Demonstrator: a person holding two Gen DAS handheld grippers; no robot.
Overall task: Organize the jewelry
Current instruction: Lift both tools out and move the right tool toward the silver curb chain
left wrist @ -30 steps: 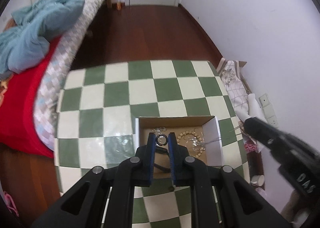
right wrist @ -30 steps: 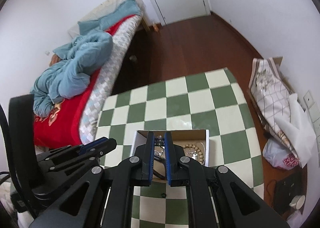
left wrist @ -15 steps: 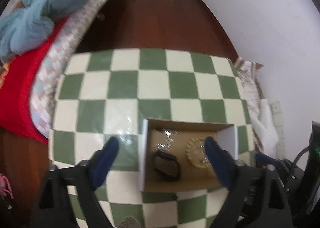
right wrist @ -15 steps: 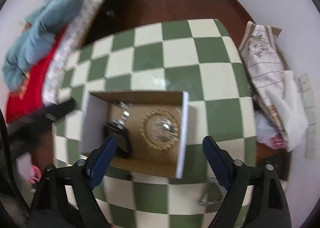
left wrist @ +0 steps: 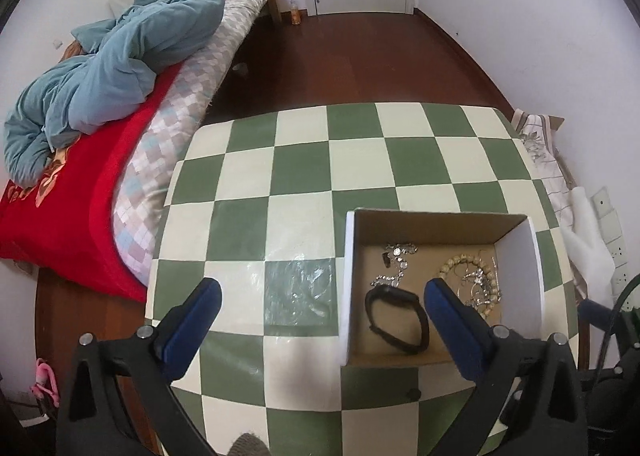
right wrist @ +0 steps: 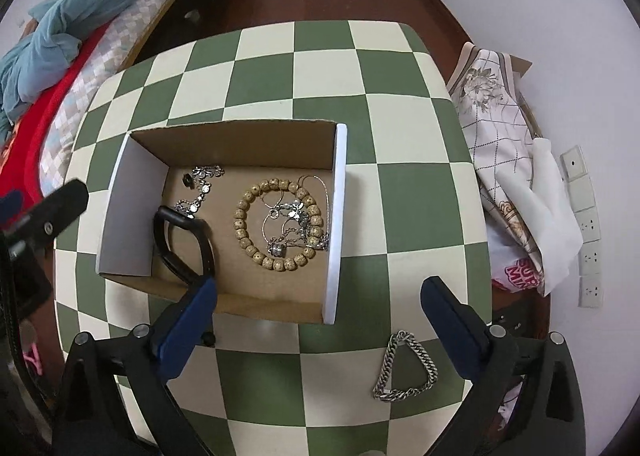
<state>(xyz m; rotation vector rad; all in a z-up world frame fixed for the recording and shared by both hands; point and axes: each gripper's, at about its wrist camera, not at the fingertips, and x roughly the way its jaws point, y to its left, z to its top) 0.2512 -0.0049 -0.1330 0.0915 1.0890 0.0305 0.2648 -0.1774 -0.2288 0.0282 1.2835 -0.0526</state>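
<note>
— What has changed since a second ago?

— Both tongs were nearly shut over the cardboard box point(right wrist: 334, 224); now their jaws are opening and already stand wide, with nothing gripped between them. Both views have also tipped to look more steeply down at the green-and-cream checked table point(right wrist: 416, 196).

— Where is the jewelry?

— Most lies inside the box: a wooden bead bracelet point(right wrist: 276, 225) with thin silver chains point(right wrist: 290, 216) tangled inside it, a black band point(right wrist: 182, 244) toward the box's left wall, and a silver charm chain point(right wrist: 202, 186) near the far wall. One chunky silver chain bracelet point(right wrist: 406, 368) lies on the table outside the box, near its right front corner.

— And relative to the tongs?

— The right gripper point(right wrist: 318, 296) hangs over the box's near right corner; the chain bracelet sits just inside its right finger. The left gripper point(left wrist: 320, 300) straddles the box's left wall, with the black band point(left wrist: 396, 320) just beside its right fingertip.
</note>
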